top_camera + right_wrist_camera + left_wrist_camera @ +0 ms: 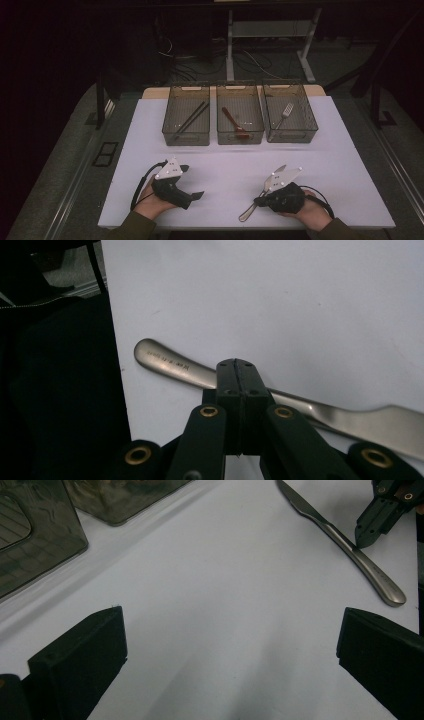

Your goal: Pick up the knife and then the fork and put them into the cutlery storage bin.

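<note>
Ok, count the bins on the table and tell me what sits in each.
3, in a row at the table's far side: the left bin holds chopsticks, the middle bin a red spoon, and the right bin a fork.

steel table knife [251, 205], flat on white table [225, 165]

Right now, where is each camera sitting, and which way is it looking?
High view: above the table's near side, looking forward and down at the white table; both hands show.
Left gripper view: rides the left gripper, looking along its wide-apart jaws across the table.
Right gripper view: rides the right gripper, looking down past its shut jaws.
All three share the knife.
</note>
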{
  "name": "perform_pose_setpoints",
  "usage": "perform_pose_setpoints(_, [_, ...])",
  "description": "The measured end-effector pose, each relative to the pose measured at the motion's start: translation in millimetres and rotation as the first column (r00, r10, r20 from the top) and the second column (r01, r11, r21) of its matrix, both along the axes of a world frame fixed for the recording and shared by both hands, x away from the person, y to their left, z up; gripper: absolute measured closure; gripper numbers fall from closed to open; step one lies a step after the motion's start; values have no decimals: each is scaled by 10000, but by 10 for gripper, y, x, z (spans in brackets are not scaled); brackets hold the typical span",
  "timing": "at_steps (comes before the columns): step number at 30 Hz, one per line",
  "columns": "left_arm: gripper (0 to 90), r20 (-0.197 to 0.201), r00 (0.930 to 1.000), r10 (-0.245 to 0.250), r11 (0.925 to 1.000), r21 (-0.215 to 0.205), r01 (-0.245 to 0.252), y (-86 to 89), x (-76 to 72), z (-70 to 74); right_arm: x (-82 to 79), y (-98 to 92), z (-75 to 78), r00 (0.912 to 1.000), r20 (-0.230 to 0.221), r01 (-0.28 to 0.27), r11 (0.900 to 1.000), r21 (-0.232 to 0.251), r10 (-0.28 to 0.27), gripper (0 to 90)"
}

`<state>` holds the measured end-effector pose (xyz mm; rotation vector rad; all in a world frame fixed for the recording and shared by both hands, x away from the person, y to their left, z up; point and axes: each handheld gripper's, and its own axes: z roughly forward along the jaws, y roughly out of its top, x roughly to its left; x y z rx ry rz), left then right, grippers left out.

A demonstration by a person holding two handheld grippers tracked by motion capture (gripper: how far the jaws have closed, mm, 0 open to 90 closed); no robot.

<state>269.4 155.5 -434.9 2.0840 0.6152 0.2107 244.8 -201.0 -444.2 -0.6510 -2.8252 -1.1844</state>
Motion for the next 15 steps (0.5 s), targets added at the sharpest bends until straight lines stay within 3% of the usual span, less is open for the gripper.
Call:
perform_pose_setpoints(11, [0, 14, 10000, 14, 10000, 10, -14, 3, 4, 0, 86, 134, 9, 9993, 318, 177, 9998, 110, -180, 900])
perform_pose_setpoints(15, [0, 48, 10000, 25, 10000, -20, -25, 8, -1, 6, 98, 145, 19, 9996, 242, 128, 9998, 149, -131, 900])
